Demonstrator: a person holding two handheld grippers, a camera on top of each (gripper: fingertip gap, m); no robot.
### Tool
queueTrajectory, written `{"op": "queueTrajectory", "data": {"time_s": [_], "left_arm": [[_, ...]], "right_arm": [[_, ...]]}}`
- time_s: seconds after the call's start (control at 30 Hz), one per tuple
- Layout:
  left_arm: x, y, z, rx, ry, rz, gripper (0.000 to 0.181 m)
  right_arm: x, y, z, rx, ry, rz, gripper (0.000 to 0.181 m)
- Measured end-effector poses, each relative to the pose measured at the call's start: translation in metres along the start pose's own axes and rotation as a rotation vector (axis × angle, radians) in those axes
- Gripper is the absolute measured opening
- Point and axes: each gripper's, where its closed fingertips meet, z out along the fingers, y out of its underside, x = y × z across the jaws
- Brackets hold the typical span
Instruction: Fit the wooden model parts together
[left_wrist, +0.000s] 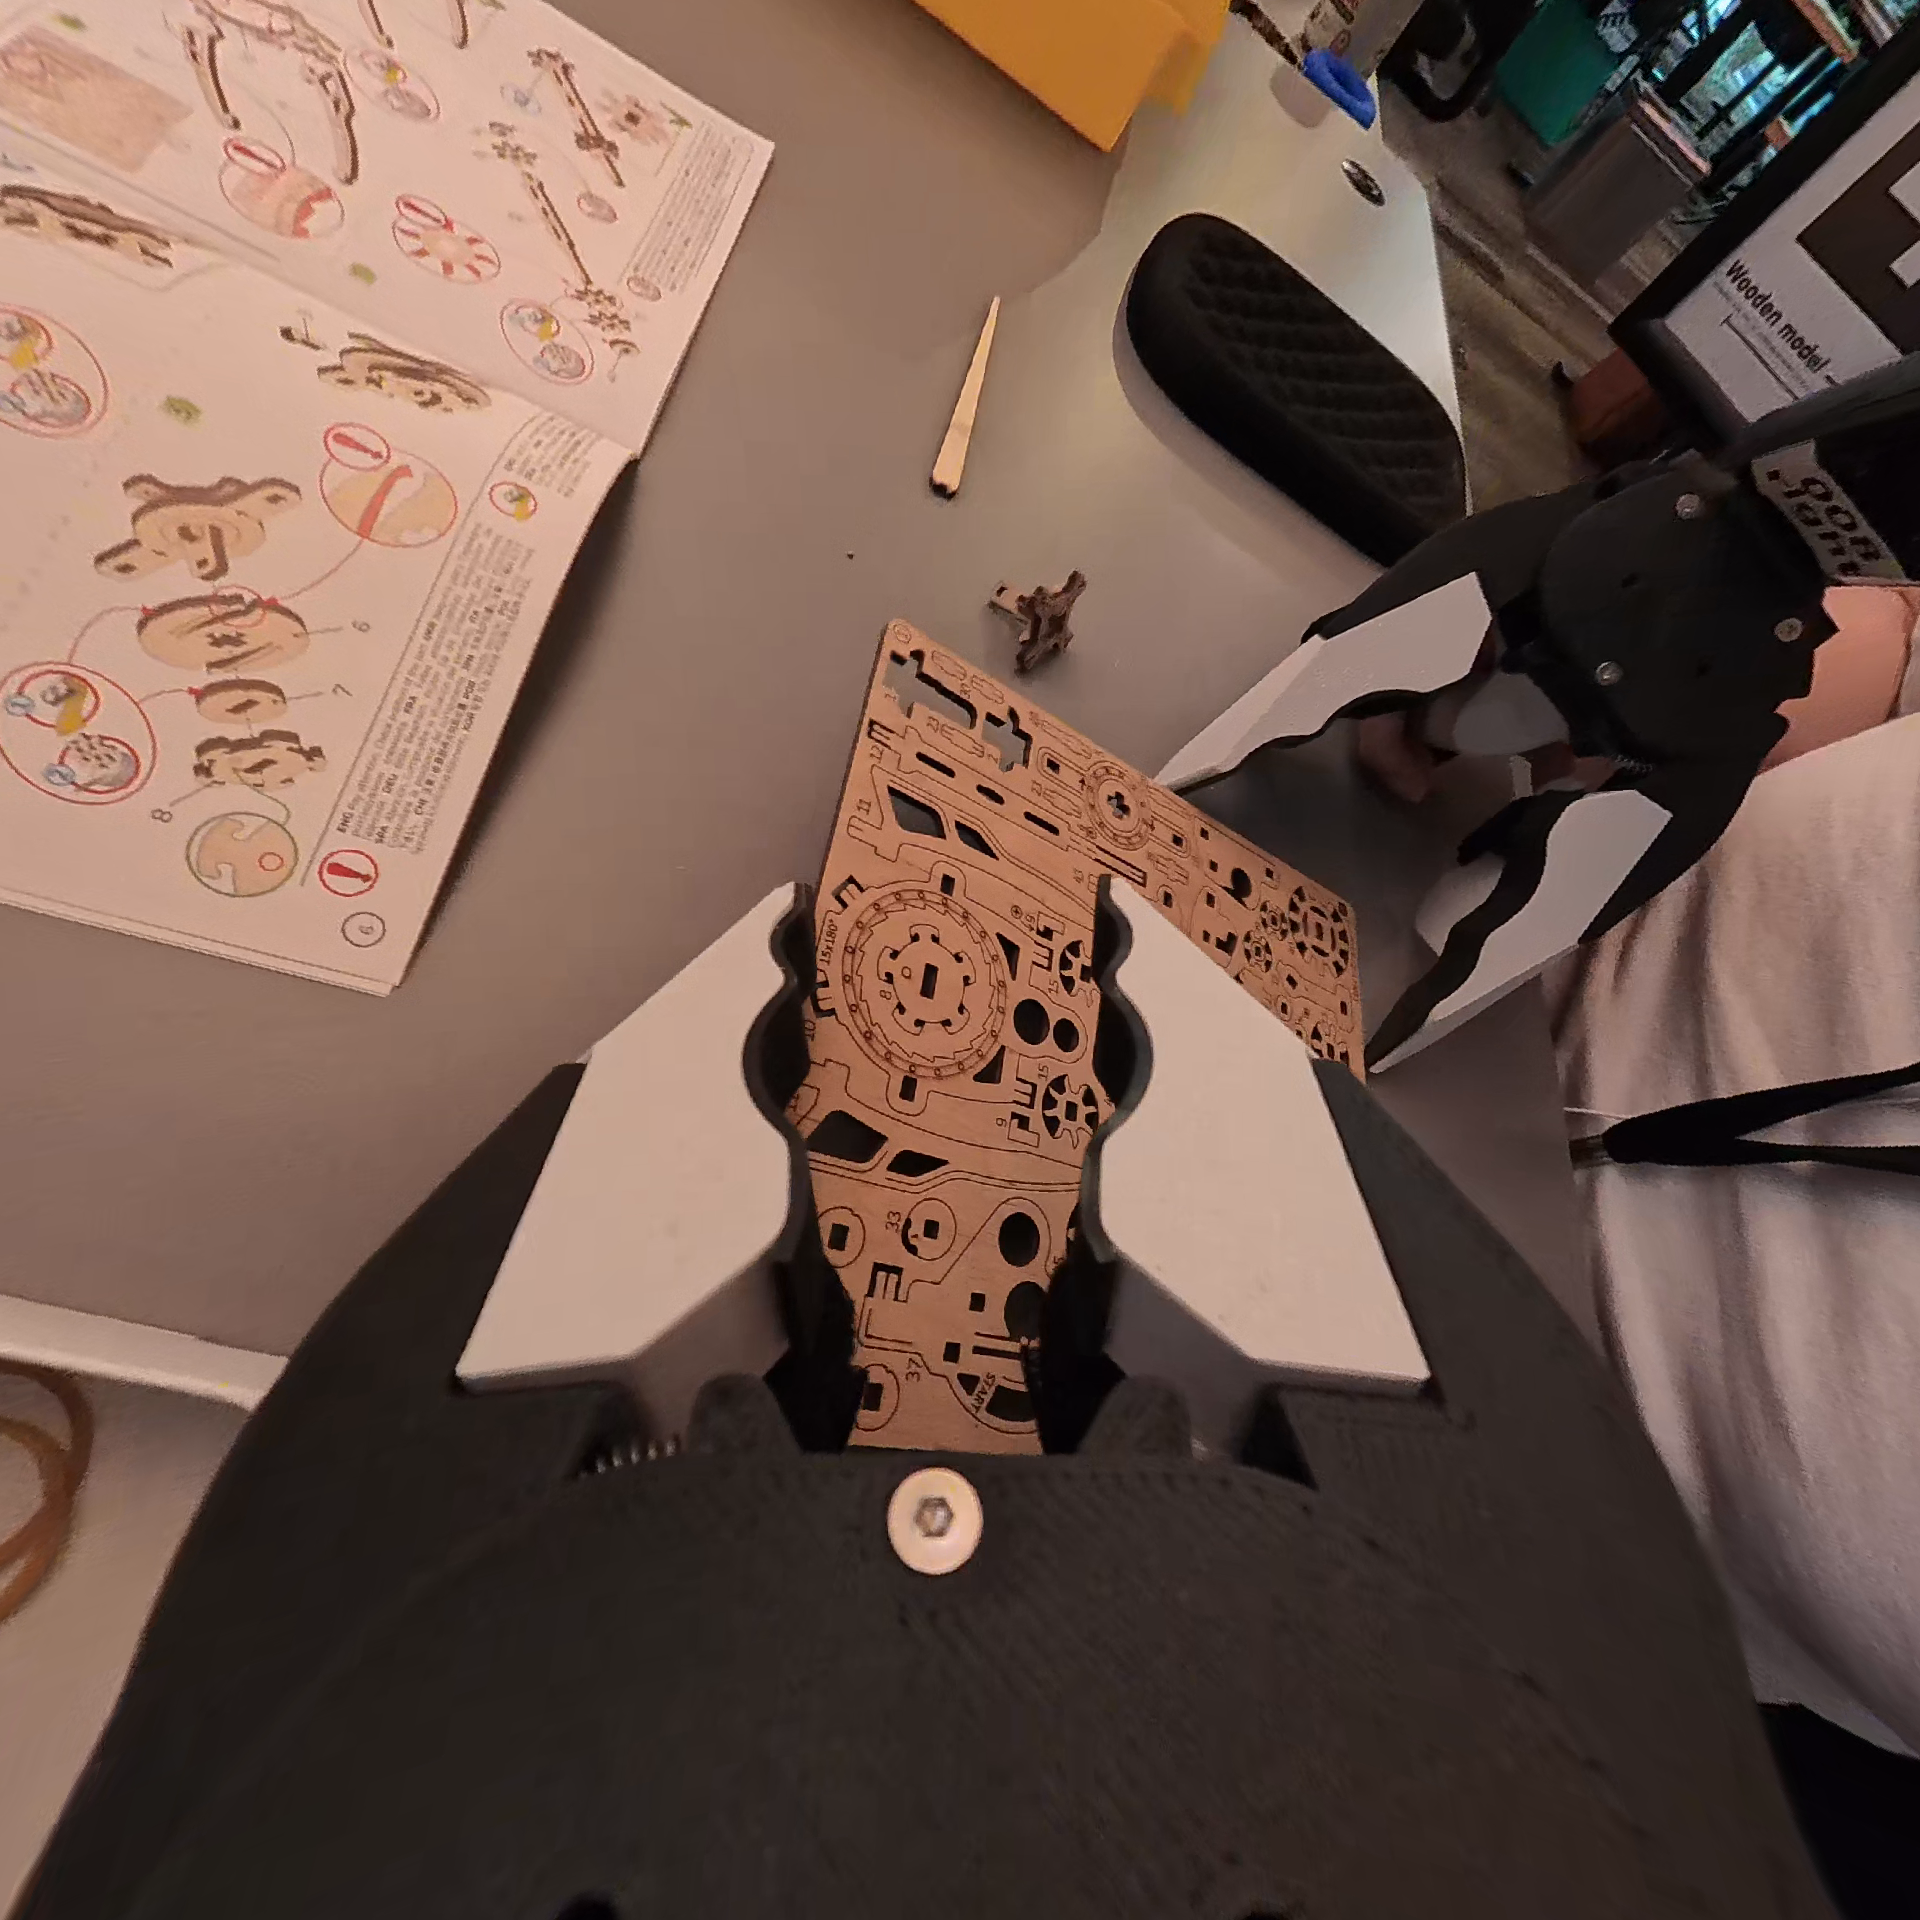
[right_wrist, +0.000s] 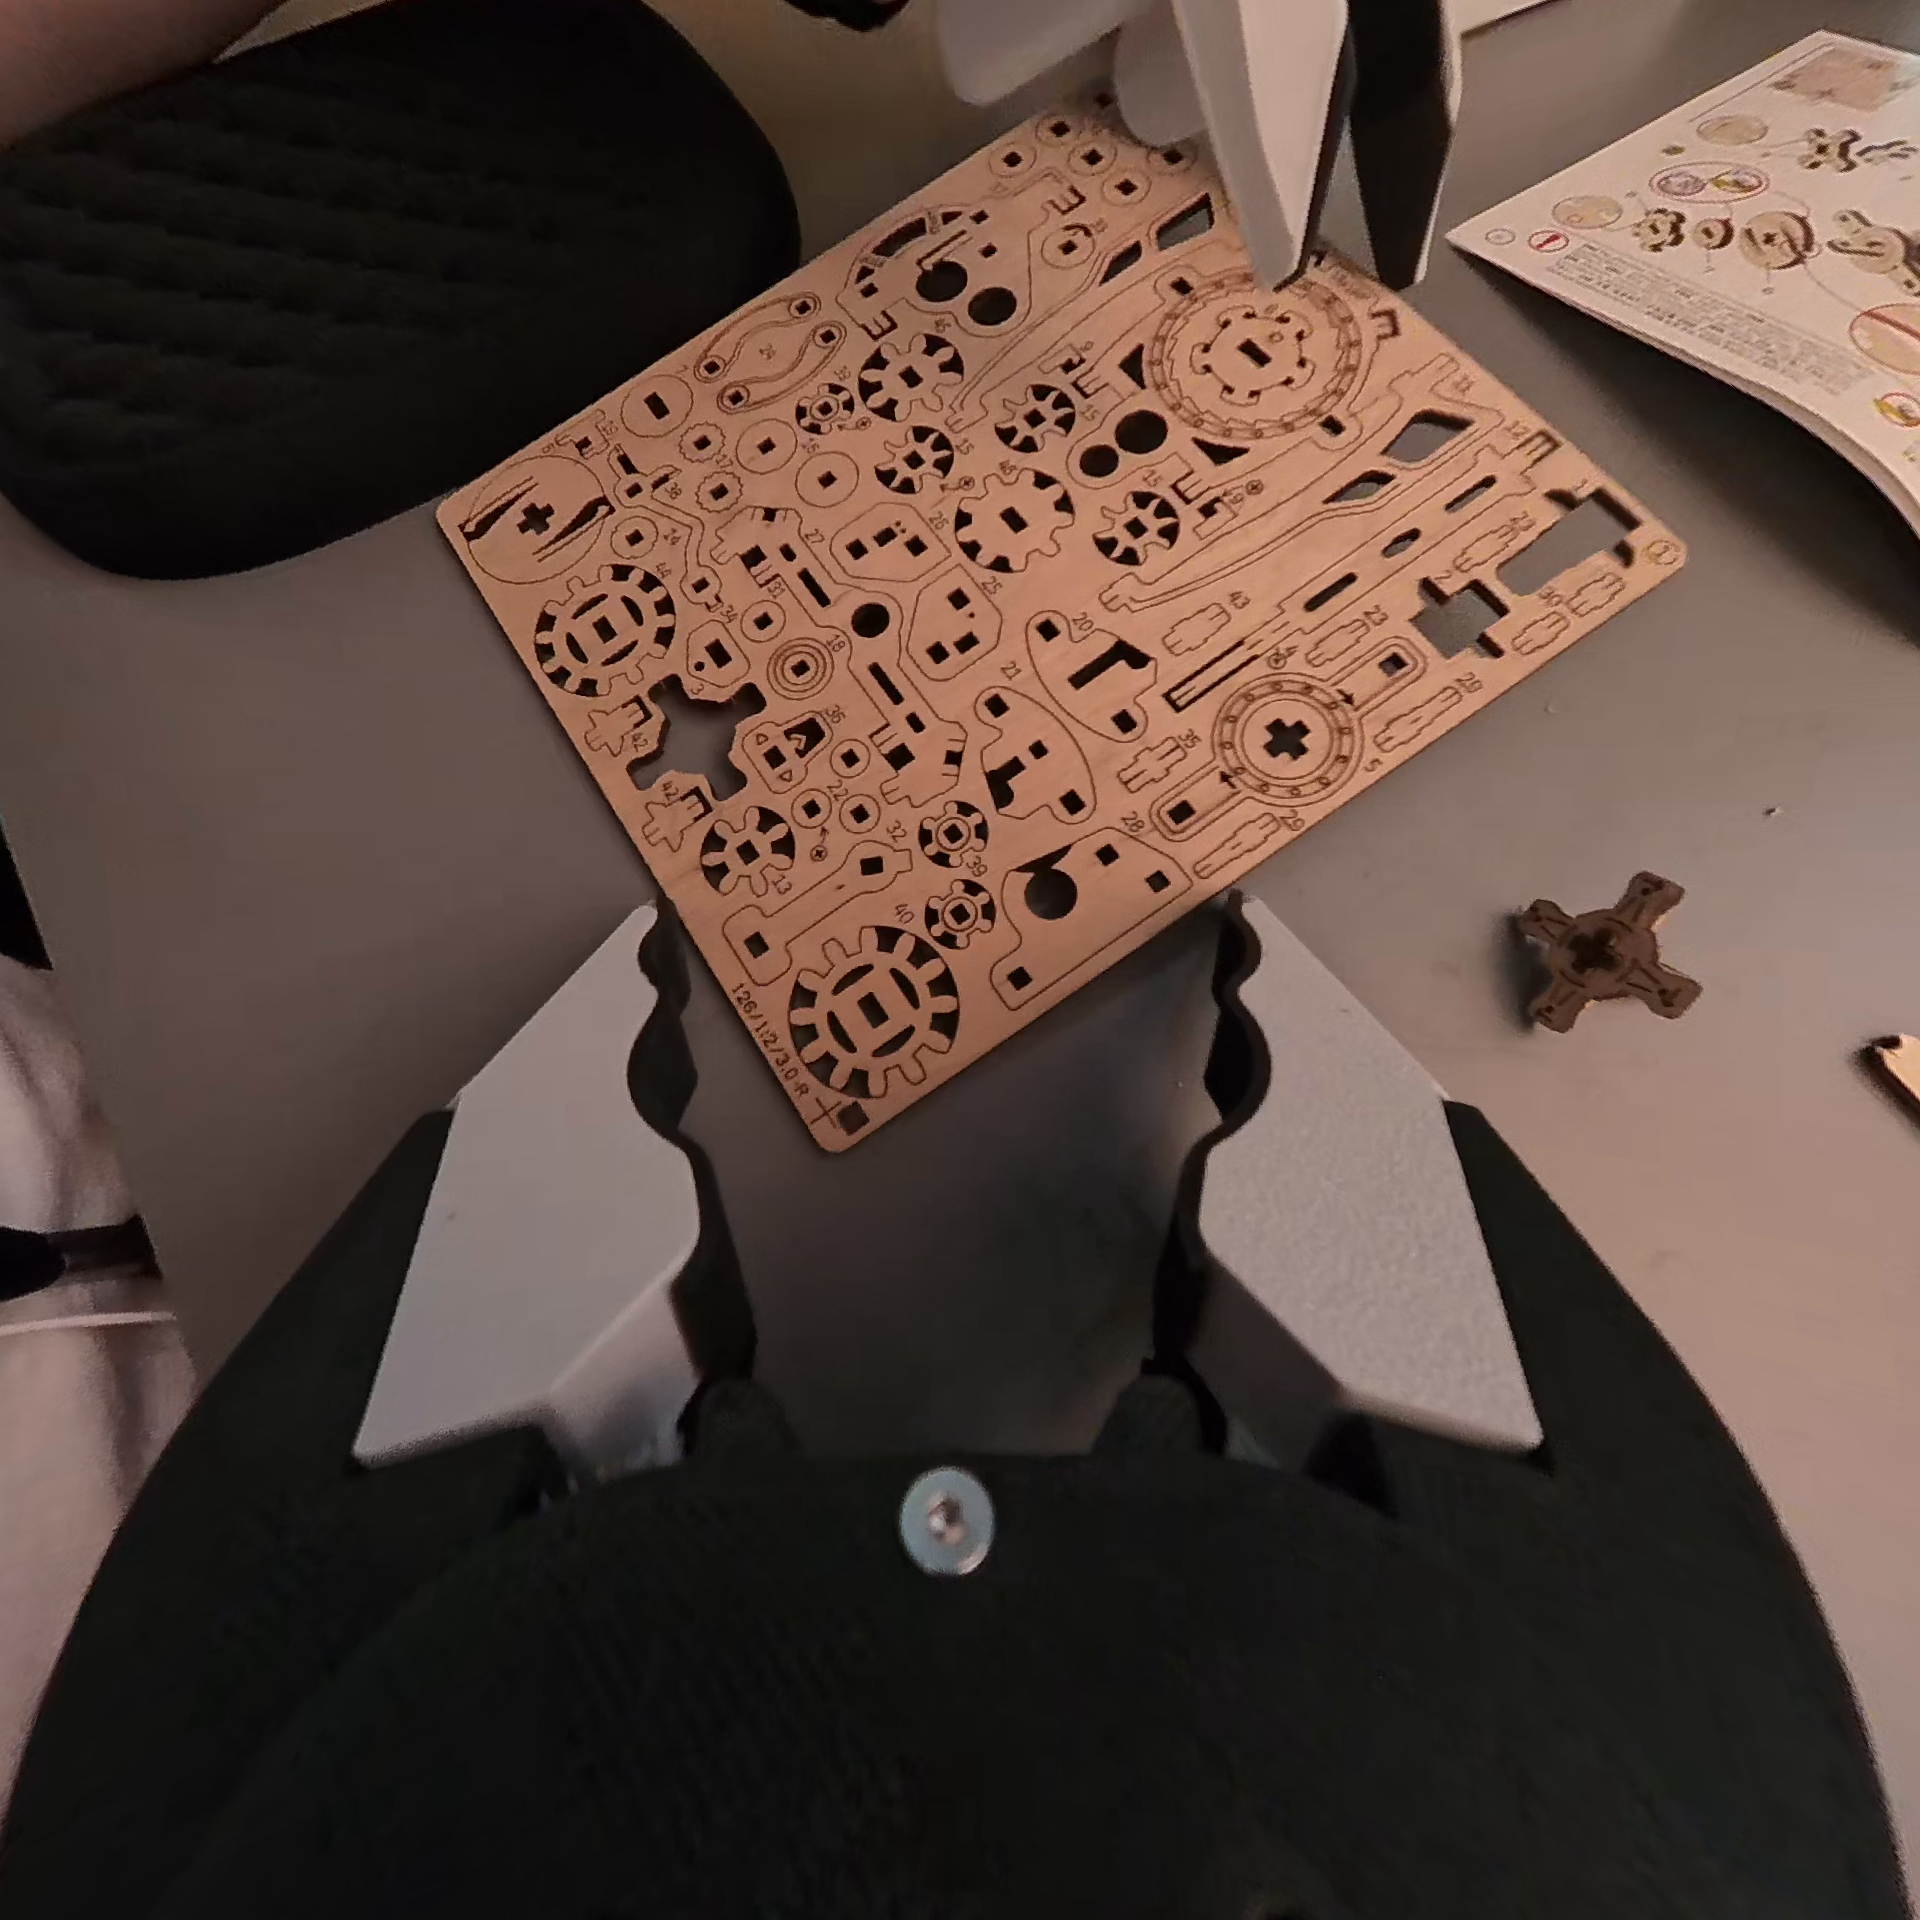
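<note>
A flat laser-cut wooden parts sheet (right_wrist: 1039, 582) lies on the grey table (right_wrist: 312, 831). A few of its parts are punched out. My left gripper (left_wrist: 951, 894) is open and points down over the sheet (left_wrist: 935, 1039), its tips at the large ring-shaped part. It shows at the top of the right wrist view (right_wrist: 1345, 275), where one tip seems to touch the sheet. My right gripper (right_wrist: 945, 925) is open and empty at the sheet's near edge. It also shows in the left wrist view (left_wrist: 1268, 920). A small dark cross-shaped wooden piece (right_wrist: 1605, 951) lies beside the sheet (left_wrist: 1039, 623).
An open instruction booklet (left_wrist: 312, 416) lies left of the sheet. A thin wooden stick (left_wrist: 966, 405) lies beyond the cross piece. A black mesh cushion (right_wrist: 364, 291) sits by the table edge. A yellow object (left_wrist: 1070, 52) is at the back. Rubber bands (left_wrist: 31, 1475) and a person's white garment (left_wrist: 1766, 1299) are close by. My right gripper is the nearer one to the yellow object (left_wrist: 1070, 52): about 35 cm, against 40 cm.
</note>
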Motion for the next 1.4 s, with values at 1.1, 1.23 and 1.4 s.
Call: {"op": "queueTrajectory", "data": {"time_s": [1.1,1.23,1.4], "left_arm": [[0.014,-0.014,-0.015,0.083,-0.016,0.107,0.047],[0.013,-0.014,-0.014,0.095,0.006,0.073,0.047],[0.034,-0.024,-0.022,0.155,0.121,0.061,0.027]], "right_arm": [[-0.006,-0.033,0.003,0.091,0.120,-0.187,0.096],[-0.006,-0.033,0.004,0.078,0.103,-0.165,0.096],[-0.007,-0.031,0.005,0.063,0.058,-0.118,0.096]]}}
